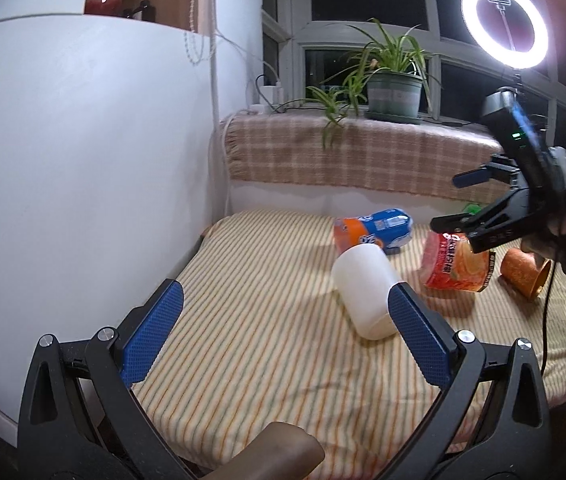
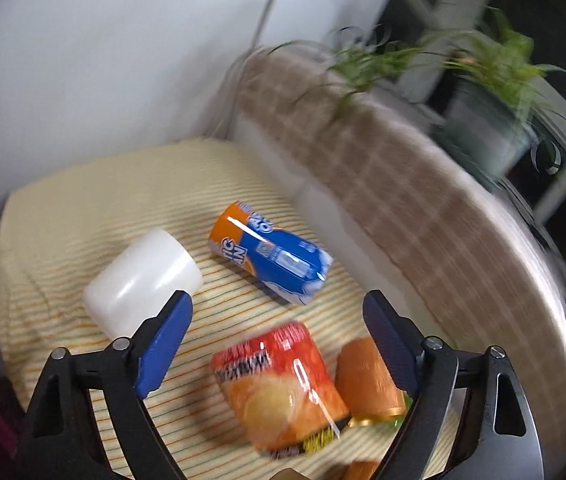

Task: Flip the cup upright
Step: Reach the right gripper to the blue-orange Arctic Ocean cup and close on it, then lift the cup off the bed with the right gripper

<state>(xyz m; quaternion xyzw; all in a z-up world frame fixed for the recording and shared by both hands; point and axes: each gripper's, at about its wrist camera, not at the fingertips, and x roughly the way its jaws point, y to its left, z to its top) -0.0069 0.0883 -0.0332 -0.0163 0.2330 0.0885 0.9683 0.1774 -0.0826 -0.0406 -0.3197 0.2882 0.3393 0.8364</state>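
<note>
- Lying on its side on the striped worktop (image 1: 243, 280), the white cup (image 1: 365, 292) sits just ahead of the wide-open, empty left tool (image 1: 283, 320), presumably lined up for grasping.
- Right tool (image 2: 279, 336) hovers open and empty over the snack packets (image 2: 279, 384), apparently keeping clear.

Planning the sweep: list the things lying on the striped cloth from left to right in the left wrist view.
White cup → red snack bag → orange cup. The blue-orange bag overlaps the white cup's span, so it is left out.

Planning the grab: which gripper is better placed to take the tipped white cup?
Left. The left gripper, open, sits low with the white cup by its right finger; the right gripper hovers over the snack bags.
</note>
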